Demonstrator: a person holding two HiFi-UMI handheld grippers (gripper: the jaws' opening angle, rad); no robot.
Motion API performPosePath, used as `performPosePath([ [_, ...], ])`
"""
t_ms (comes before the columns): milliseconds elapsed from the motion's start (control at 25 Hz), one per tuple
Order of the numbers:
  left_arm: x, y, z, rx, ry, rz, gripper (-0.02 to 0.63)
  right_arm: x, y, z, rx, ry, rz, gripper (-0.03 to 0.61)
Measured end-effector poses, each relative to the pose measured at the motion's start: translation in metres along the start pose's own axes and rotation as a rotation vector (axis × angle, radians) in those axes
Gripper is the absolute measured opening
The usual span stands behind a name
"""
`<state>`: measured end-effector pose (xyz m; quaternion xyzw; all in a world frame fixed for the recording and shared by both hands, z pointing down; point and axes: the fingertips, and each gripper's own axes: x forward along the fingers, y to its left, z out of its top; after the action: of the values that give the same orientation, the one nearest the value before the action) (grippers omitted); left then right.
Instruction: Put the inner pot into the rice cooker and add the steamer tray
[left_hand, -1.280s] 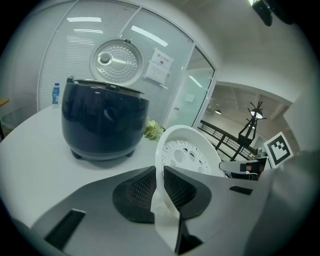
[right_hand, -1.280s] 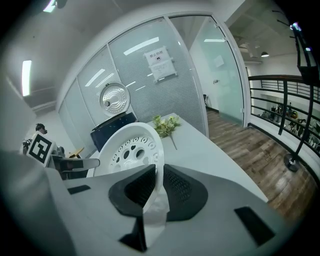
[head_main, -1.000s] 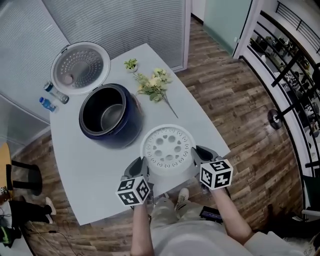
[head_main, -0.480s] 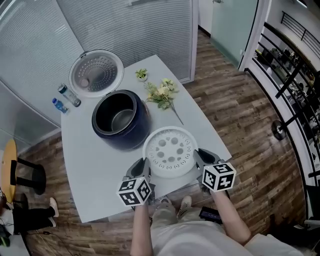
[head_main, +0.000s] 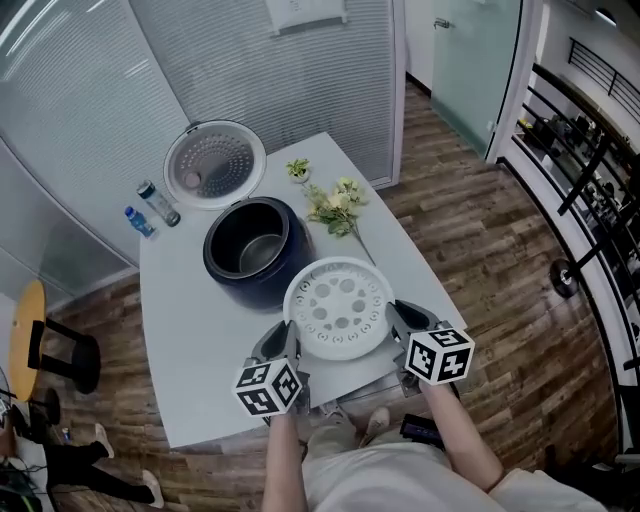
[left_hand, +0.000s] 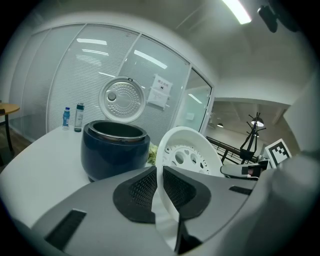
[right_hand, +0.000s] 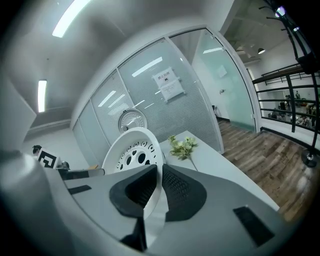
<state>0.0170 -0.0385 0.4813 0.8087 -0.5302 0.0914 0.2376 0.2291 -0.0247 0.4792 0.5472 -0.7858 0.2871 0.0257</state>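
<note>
table (head_main: 190, 350): white, with everything on it; its near edge lay just under the 2 grippers.
rice cooker (head_main: 225, 285): dark blue, at the middle of the table; the inner pot (head_main: 258, 250) already sat inside, bare metal showing, so step 1 looked done.
lid (head_main: 213, 165): open and tipped back on the far side, its dotted inner plate facing up.
steamer tray (head_main: 338, 308): white, round, with holes; 1 second before it sat on the table's near edge, and by now it had risen clear and hung just near of the cooker's rim. judged: the carry had begun; left to do were the move far over the pot and the lowering in.
left gripper (head_main: 283, 345): clamped on the tray's left rim, the rim pinched between both pads.
right gripper (head_main: 400, 318): on the tray's right rim, jaws closing tighter with the rim between them.
flowers (head_main: 338, 208): far right of the cooker, off the tray's path.
bottles (head_main: 152, 205): 2, far left, well apart from the work.
writing: a paper sign (head_main: 305, 12) hung on the far glass wall, too small to read; no brand could be read on the cooker or bottles.
</note>
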Motion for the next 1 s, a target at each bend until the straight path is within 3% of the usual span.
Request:
performPosePath([
  [1000, -0.027, 0.074, 0.087, -0.035, -0.161, 0.052, 0.041, 0.063, 0.091, 0.069, -0.024, -0.041, 0.152, 0.046],
])
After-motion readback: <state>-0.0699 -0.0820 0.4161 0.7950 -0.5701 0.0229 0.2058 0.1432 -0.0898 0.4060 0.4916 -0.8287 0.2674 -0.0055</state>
